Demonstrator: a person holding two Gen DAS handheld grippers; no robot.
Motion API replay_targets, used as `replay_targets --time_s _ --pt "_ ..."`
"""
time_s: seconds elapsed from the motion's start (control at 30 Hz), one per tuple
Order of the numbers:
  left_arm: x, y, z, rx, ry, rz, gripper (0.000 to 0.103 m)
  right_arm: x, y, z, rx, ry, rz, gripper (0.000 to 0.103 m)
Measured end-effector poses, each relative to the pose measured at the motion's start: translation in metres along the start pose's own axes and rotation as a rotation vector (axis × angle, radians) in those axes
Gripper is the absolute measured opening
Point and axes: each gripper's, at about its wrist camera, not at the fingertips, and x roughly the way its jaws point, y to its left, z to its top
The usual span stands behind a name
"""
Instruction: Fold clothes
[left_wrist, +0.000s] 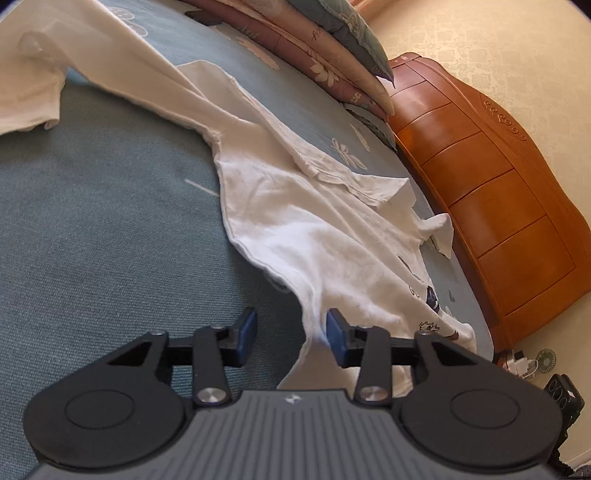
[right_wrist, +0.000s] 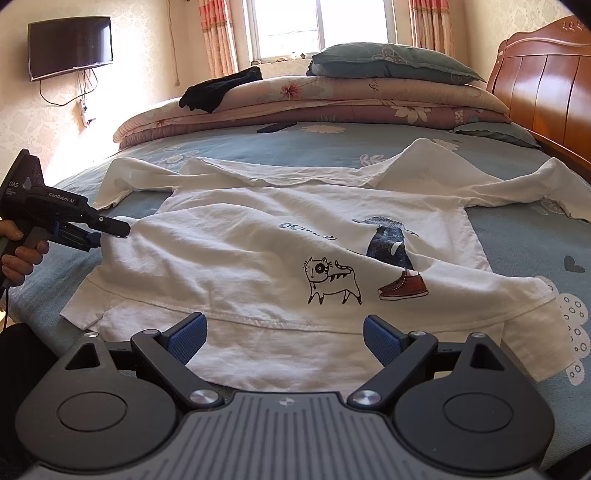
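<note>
We've got the white T-shirt (right_wrist: 258, 240) spread print-side up on the bed (right_wrist: 280, 147), hem toward us, collar at 12 o'clock, sleeves out at 10 and 2.

Left hand-held gripper (left_wrist: 291, 336): jaws partway open, w/ a raised ridge of the shirt's side edge lying against the right pad (left_wrist: 338, 341); the left pad stands clear, so nothing's clamped. In the right wrist view it sits at 9 o'clock, tips at the shirt's side edge. Right hand-held gripper (right_wrist: 285, 338): jaws wide, hovering over the hem, holding nothing.

Our read: we're at the start of a side fold. To do it well, the left needs both pads round the full thickness of the edge, front & back layers together, before it lifts; a one-layer pinch would drag the front off the back. Right should take the hem on the same side or pin it, so the fold line runs straight from hem to shoulder. The bottom left hem corner already lies turned over, and the body's rumpled, so smooth first.

Around: stacked quilts (right_wrist: 332, 99) and a pillow (right_wrist: 388, 62) at 12 o'clock, a dark garment (right_wrist: 221, 88) on them, well apart from the shirt. A flat dark thing (right_wrist: 275, 127) lies beyond the collar; can't tell what. Headboard (right_wrist: 543, 88) at 2 o'clock, near the right sleeve. Nothing's on the shirt itself.
</note>
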Motion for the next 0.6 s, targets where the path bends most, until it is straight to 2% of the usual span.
replay_targets --time_s 0.13,0.27,0.37,0.6 --pt "-0.016 0.003 -0.010 -0.027 -0.027 -0.004 0.049 -0.001 -0.001 0.001 0.002 -0.004 0.003 0.094" --pt "-0.025 -0.005 -0.027 -0.009 0.033 0.002 0.053 -0.001 0.001 0.000 0.011 -0.003 0.013 0.094" --pt "-0.027 -0.009 -0.042 -0.016 0.085 -0.026 0.054 -0.002 0.004 0.000 -0.001 -0.007 0.018 0.094" --pt "-0.028 -0.013 -0.062 -0.044 0.104 -0.074 0.057 -0.009 0.009 0.001 -0.019 -0.025 0.021 0.094"
